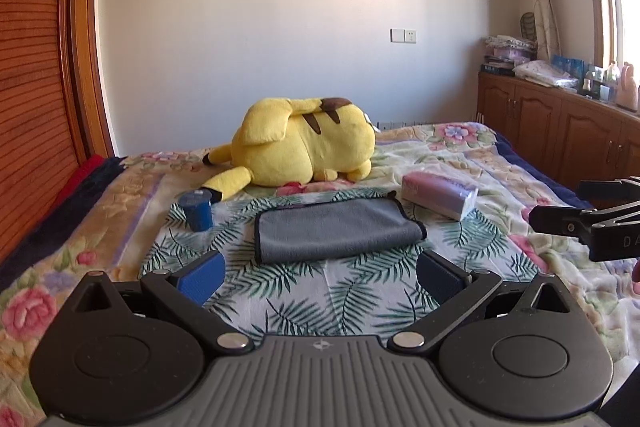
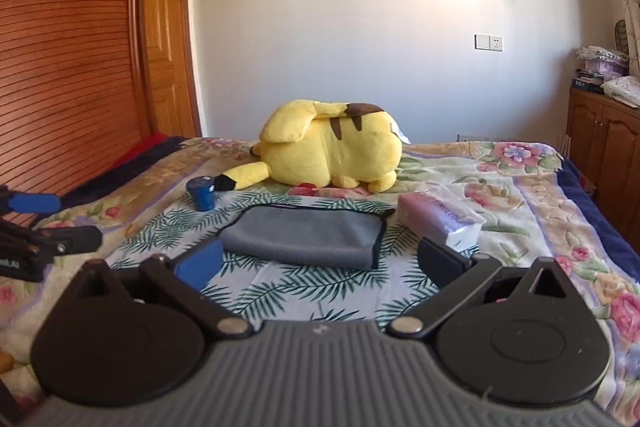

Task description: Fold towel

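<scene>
A grey towel (image 1: 336,229) with a dark hem lies folded on a palm-leaf cloth (image 1: 304,291) on the bed; it also shows in the right wrist view (image 2: 304,233). My left gripper (image 1: 320,277) is open and empty, held just short of the towel's near edge. My right gripper (image 2: 320,263) is open and empty, also just short of the towel. The right gripper shows at the right edge of the left wrist view (image 1: 560,203), and the left gripper at the left edge of the right wrist view (image 2: 68,223).
A yellow plush toy (image 1: 308,147) lies behind the towel. A blue cylinder (image 1: 196,209) stands left of the towel and a pink tissue pack (image 1: 438,195) lies right of it. A wooden wardrobe (image 1: 36,75) is on the left, low cabinets (image 1: 560,131) on the right.
</scene>
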{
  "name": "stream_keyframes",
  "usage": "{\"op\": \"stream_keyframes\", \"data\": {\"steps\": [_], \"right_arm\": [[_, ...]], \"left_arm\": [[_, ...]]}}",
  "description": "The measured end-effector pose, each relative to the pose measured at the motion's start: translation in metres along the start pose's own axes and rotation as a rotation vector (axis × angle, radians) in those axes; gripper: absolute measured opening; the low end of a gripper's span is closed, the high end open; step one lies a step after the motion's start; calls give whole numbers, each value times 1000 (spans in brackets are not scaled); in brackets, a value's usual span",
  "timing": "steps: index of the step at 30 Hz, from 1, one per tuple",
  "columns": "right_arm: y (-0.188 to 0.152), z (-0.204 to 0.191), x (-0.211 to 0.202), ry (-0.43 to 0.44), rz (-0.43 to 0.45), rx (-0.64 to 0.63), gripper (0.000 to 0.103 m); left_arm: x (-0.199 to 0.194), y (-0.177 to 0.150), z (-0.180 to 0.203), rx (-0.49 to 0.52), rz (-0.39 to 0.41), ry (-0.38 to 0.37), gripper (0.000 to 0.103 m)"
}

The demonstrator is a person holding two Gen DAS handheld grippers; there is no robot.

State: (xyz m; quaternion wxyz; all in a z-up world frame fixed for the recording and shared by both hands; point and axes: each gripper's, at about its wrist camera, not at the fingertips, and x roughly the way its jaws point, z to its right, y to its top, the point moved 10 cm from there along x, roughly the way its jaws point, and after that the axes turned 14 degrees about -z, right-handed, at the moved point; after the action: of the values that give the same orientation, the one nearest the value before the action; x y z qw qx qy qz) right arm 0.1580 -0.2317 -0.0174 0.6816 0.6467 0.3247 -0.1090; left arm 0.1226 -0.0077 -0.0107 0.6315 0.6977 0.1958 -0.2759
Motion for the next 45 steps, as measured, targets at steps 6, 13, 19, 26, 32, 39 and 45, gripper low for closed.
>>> {"op": "stream_keyframes", "data": {"steps": [6,13,19,26,32,39,45], "right_arm": [[-18,-5,3,9,-21,13,103],[-37,-8,9,7,-52,20,103],[-51,-9,15,6,-79,15,103],[-60,-7,20,1,-97,25,103],[-65,-6,25,-4,-108,26,103],[-67,-7,27,-14,-111,15,103],[-65,-2,23,-20,-91,39,103]], "left_arm": [[4,-18,7,3,-14,24,87],[13,-37,10,-10,-47,68,87],[23,-51,11,-4,-64,82,87],[31,-60,15,0,-76,57,87],[36,-64,13,-14,-82,44,87],[32,-61,8,-15,-59,60,87],[22,-56,5,-7,-14,89,87]]}}
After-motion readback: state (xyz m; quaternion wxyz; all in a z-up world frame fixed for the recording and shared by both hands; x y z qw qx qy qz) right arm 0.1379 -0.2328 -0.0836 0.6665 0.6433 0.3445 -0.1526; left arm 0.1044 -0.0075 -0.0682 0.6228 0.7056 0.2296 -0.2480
